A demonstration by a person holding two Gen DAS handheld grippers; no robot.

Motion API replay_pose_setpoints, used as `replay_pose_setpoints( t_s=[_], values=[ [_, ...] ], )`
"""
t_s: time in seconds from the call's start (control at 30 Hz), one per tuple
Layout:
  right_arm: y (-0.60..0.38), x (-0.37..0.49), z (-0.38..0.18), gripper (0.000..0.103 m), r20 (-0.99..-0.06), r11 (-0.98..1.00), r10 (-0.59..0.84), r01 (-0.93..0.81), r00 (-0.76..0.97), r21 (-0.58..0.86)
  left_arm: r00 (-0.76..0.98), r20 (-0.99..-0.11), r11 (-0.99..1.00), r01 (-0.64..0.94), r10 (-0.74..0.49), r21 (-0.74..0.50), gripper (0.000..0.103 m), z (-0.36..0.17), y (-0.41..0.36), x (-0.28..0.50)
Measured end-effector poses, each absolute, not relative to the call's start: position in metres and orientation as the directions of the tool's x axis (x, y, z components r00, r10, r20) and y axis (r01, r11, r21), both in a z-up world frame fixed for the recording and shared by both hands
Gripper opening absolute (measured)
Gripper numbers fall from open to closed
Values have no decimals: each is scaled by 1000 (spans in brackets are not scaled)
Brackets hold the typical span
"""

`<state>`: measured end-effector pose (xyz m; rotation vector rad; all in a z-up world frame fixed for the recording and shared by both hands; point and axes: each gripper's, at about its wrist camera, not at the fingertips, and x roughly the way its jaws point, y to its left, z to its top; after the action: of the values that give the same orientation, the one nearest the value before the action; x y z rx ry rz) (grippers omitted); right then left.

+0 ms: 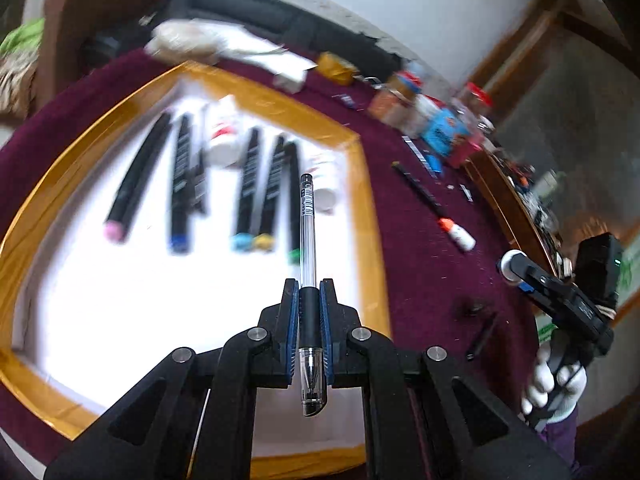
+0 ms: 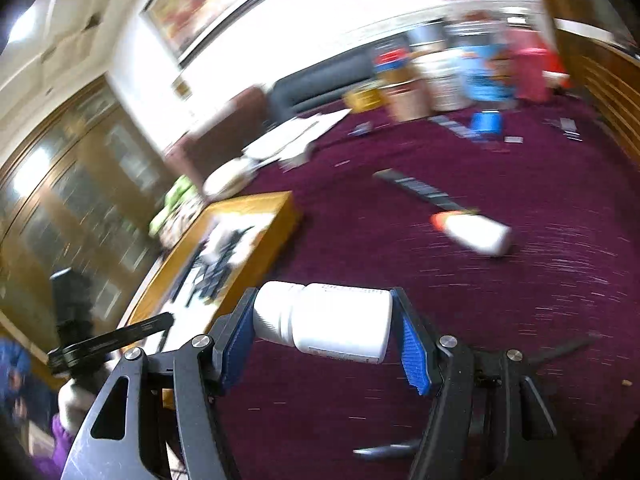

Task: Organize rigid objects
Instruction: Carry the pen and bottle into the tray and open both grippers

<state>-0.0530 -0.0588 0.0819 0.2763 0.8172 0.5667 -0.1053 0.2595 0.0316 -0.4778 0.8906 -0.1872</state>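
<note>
1. Clamping a clear gel pen (image 1: 308, 280) by its black rubber grip, with the left claw (image 1: 309, 300) shut tight on it; capped tip pointing back toward the camera, clear barrel reaching out over the tray.
2. Judged light, stiff and slick along the clear barrel; the rubber grip section looks the surest hold, since smooth plastic could swivel between the pads.
3. Holding a white pill bottle (image 2: 324, 322) sideways in the right claw (image 2: 326, 334), cap against the left pad, base toward the right pad; whether the right pad actually touches the base cannot be told, as a sliver of gap seems to show.
4. Probably light and rigid with a smooth round body; squeezed end to end it could twist or pop free, so a hold across the body may sit steadier.
5. Hovering above the maroon table (image 2: 500, 320), well apart from the glue bottle (image 2: 476, 232) with the orange tip lying farther off.
6. Lying in the wooden tray (image 1: 260, 98) with the white floor: a row of black markers (image 1: 138, 184) with pink, blue, cyan, yellow and green ends, plus two white bottles (image 1: 222, 136), blurred.
</note>
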Motion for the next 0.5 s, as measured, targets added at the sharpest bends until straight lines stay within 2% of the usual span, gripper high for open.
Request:
replay_pose_setpoints(
  t_s=[0.17,0.37,0.5],
  values=[
    [20,-60,87,59,-633,763,624,-530,457,369,600,-721,869,-84,-346,-487,8,16,267,-103],
    [93,-79,82,59,-703,700,596,-679,388,219,606,-704,850,-83,-371,-520,8,9,268,-105],
    [129,-87,69,59,-759,652,548,-748,351,125,640,-671,831,-89,-375,-550,16,18,284,-116]
  ],
)
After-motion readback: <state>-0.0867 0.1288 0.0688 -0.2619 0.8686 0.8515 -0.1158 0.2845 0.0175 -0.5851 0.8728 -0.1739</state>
